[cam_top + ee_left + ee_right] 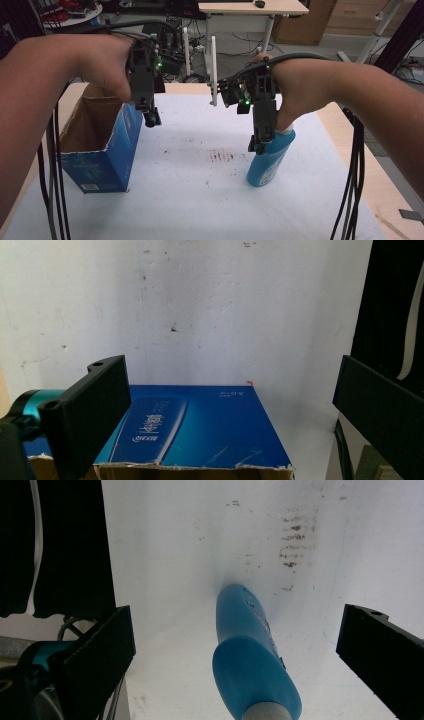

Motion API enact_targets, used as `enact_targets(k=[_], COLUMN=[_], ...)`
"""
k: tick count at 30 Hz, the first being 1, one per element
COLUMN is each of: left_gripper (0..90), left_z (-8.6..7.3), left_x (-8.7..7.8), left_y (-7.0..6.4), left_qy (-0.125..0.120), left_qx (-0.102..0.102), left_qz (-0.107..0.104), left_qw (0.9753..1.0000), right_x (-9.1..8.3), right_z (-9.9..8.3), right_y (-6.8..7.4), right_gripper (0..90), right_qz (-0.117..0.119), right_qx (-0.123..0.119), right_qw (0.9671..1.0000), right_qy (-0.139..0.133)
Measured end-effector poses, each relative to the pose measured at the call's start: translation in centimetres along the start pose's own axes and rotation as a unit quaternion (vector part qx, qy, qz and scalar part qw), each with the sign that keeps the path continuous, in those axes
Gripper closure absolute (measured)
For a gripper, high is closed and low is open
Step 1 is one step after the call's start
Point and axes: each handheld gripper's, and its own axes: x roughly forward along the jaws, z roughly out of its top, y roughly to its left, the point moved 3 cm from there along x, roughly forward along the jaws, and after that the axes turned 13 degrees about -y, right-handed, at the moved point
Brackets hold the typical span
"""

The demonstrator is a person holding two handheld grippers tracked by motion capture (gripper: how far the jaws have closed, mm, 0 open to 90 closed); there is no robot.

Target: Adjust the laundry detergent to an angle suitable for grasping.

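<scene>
An open cardboard box (100, 145) with blue printed sides stands at the left of the white table top (190, 200). My left gripper (151, 117) hangs open over the box's right wall. The left gripper view has the blue box side (200, 425) below my left gripper (230, 385), with nothing between the jaws. A blue bottle (270, 162) with a white cap (285, 131) lies on the table at the right, cap end raised toward the far side. My right gripper (260, 145) is directly over it. In the right gripper view, my right gripper (235, 620) is open, and the bottle (250, 650) lies between the wide-apart jaws, untouched.
Dark smudges (220, 156) mark the table middle. Black cables (52, 165) hang down at the left and more cables (352, 175) at the right. A white upright post (213, 70) stands at the table's far edge. Bare wood (380, 175) borders the white sheet on the right.
</scene>
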Motion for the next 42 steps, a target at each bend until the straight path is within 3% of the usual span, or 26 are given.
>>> enact_targets(k=[6, 11, 20, 29, 33, 37, 38, 42], left_gripper=[1.8, 1.9, 1.9, 1.9, 1.9, 1.9, 1.9, 1.9], left_z=[0.3, 0.3, 0.5, 1.1, 1.4, 1.5, 1.6, 1.7], left_x=[-0.2, 0.0, -0.1, -0.3, -0.4, -0.5, -0.6, -0.6], left_y=[-0.1, -0.2, -0.3, -1.4, -2.0, -2.2, -2.4, -2.6], left_qy=[-0.008, 0.001, 0.002, 0.000, -0.004, -0.005, -0.007, -0.010], left_qx=[-0.003, -0.001, -0.006, -0.015, -0.010, -0.008, -0.008, -0.013], left_qz=[0.003, 0.003, 0.003, 0.008, 0.010, 0.010, 0.012, 0.012], left_qw=[1.0000, 1.0000, 1.0000, 0.9999, 0.9999, 0.9999, 0.9999, 0.9998], right_x=[-0.1, -0.1, -1.5, -3.2, -3.3, -3.1, -2.8, -2.3], right_z=[-0.2, -0.4, -1.8, -7.2, -10.2, -11.5, -13.2, -14.9], right_y=[0.2, 0.2, 0.9, 2.6, 3.4, 3.9, 4.3, 4.8], right_gripper=[1.3, 1.3, 1.3, 1.3, 1.3, 1.3, 1.3, 1.3], right_qz=[0.001, 0.002, -0.016, -0.039, -0.045, -0.047, -0.050, -0.046], right_qx=[-0.005, -0.005, 0.005, 0.050, 0.070, 0.083, 0.096, 0.109], right_qw=[1.0000, 1.0000, 0.9998, 0.9979, 0.9963, 0.9951, 0.9938, 0.9928], right_qy=[0.001, 0.001, -0.006, -0.017, -0.019, -0.026, -0.024, -0.020])
